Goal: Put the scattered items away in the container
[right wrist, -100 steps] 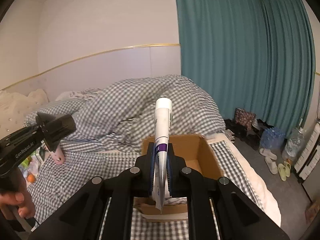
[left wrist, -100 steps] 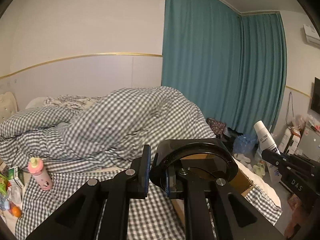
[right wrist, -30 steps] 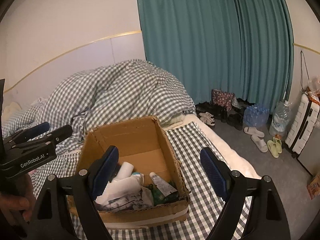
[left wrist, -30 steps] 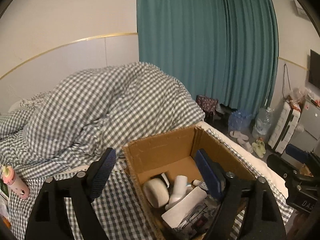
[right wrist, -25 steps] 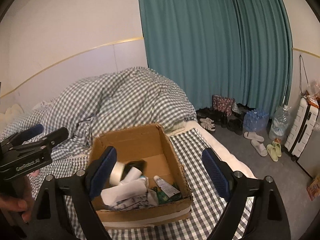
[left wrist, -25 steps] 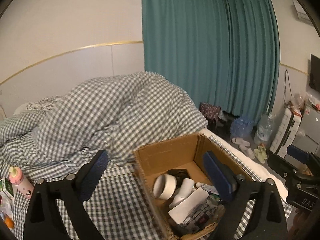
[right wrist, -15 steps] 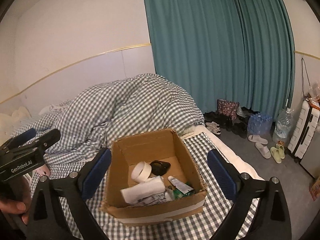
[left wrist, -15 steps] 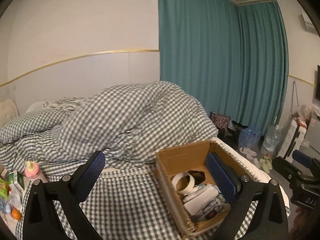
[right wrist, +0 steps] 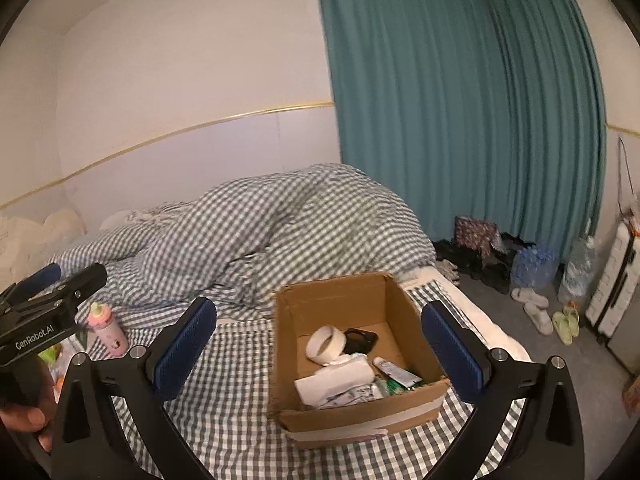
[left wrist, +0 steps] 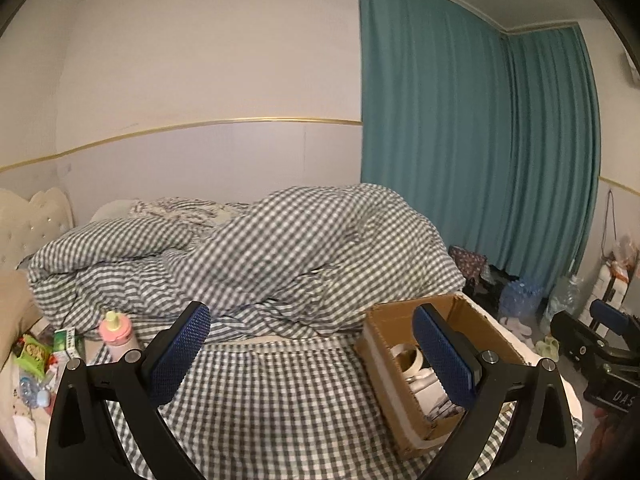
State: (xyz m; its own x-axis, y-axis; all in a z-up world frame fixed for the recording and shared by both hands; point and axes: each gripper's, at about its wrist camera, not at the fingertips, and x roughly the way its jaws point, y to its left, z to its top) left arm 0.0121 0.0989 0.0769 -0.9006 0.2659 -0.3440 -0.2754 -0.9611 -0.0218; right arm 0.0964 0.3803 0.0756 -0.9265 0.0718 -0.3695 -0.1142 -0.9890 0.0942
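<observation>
With both sets of jaws wide & empty, the pink bottle point(left wrist: 116, 334) stands upright, far left of the box point(right wrist: 360, 416). Left gripper point(left wrist: 308, 356) is nearer vs right gripper point(right wrist: 320, 350); likely its pick.

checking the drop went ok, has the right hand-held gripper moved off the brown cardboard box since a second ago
Yes. The right hand-held gripper has backed away: the brown cardboard box shows smaller and whole between its open fingers.

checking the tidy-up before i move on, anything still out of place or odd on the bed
Yes. A pink bottle still stands on the checked sheet, well left of the cardboard box, with green snack packets scattered beside it. The box's near rim looks worn and taped.
</observation>
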